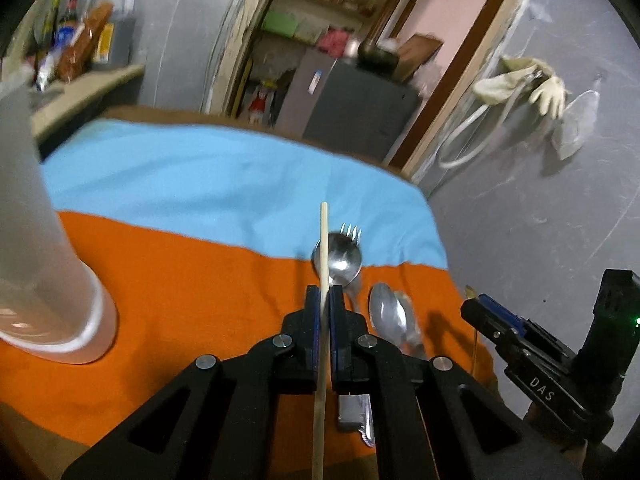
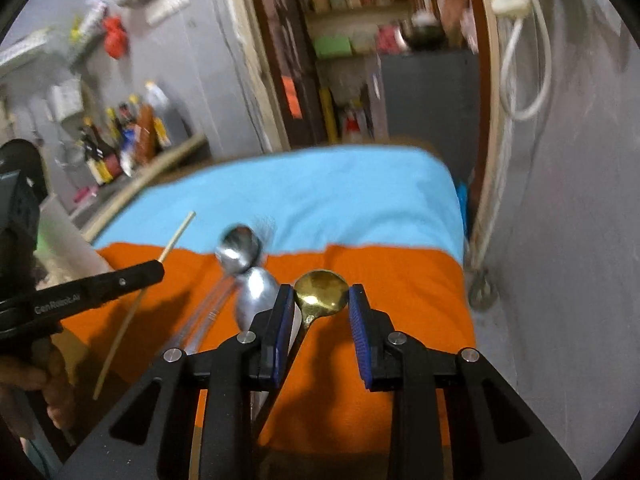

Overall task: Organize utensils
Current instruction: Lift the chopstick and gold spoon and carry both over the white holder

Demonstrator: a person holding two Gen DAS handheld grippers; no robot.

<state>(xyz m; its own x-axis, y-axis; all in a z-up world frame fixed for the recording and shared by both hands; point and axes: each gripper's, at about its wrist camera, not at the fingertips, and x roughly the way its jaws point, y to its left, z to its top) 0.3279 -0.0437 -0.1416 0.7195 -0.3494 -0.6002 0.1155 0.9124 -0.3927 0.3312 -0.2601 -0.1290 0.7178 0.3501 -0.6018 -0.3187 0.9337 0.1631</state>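
Observation:
My left gripper [image 1: 324, 292] is shut on a wooden chopstick [image 1: 323, 248] and holds it above the orange cloth [image 1: 180, 280]. Steel spoons [image 1: 340, 258] and a fork [image 1: 352, 232] lie just beyond and right of it. A translucent white cup [image 1: 36, 240] stands at the left. My right gripper [image 2: 320, 300] is open above a gold spoon [image 2: 322, 290] that lies between its fingers. The left gripper [image 2: 154, 270] with the chopstick [image 2: 178, 236] shows at the left in the right wrist view, and steel spoons [image 2: 240, 248] lie beside it. The right gripper [image 1: 480, 306] shows at the right in the left wrist view.
The table has an orange cloth in front and a blue cloth [image 1: 200, 176] behind. A knife [image 1: 366, 420] lies under my left gripper. Bottles [image 1: 72, 32] stand on a shelf at the back left. The grey wall [image 2: 560, 240] is close on the right.

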